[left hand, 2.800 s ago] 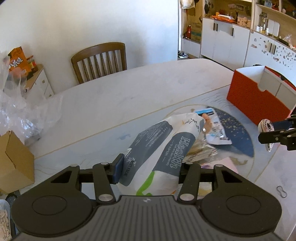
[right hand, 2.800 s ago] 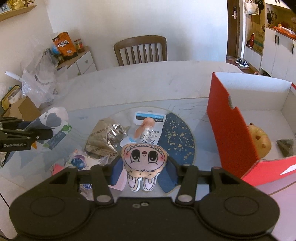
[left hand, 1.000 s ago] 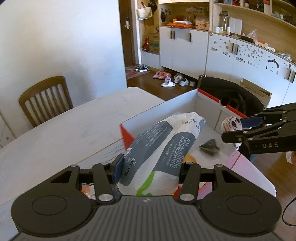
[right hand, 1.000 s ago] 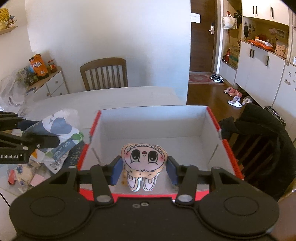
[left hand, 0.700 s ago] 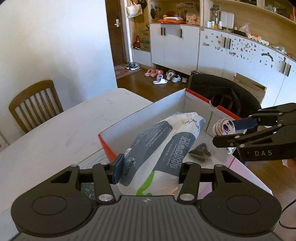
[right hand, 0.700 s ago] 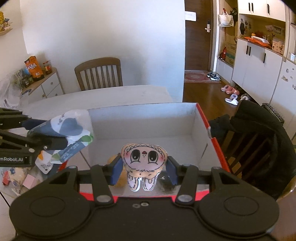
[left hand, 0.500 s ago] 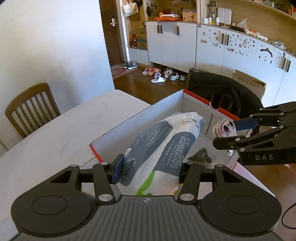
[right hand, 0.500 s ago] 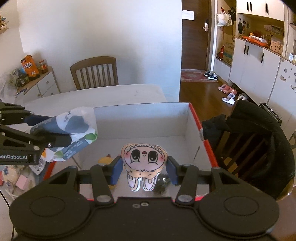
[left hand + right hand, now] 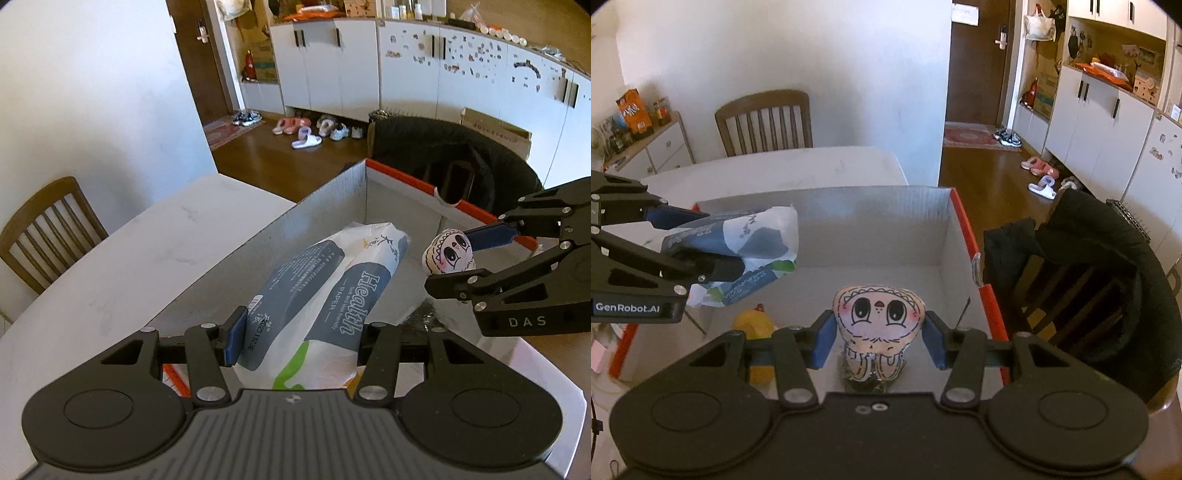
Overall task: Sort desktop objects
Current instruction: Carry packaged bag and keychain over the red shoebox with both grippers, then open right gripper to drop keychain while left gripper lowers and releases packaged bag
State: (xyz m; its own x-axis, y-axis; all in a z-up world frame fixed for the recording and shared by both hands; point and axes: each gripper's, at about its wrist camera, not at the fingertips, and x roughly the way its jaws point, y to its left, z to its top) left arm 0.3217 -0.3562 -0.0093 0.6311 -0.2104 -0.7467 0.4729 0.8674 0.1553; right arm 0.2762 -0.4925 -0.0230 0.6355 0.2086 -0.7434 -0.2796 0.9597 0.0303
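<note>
Left jaws: the left gripper (image 9: 297,332) is clamped on a white and slate-blue plastic pack of tissue paper (image 9: 325,295), blue pads pressing its two sides; the pack juts forward past the fingertips.
Right jaws: the right gripper (image 9: 879,338) pinches a small cream plush toy with a drawn face (image 9: 877,317) between its blue pads, face toward the camera, legs hanging below the pads.
Box: a red cardboard box with a white inside (image 9: 886,225) sits on the white table (image 9: 140,251); both held things hang above its open top.
Inside the box: a yellow plush toy (image 9: 753,325) near the left wall and a dark crinkled wrapper (image 9: 868,384) beneath the cream plush.
Beyond the box: a chair draped with a black jacket (image 9: 1089,280).
</note>
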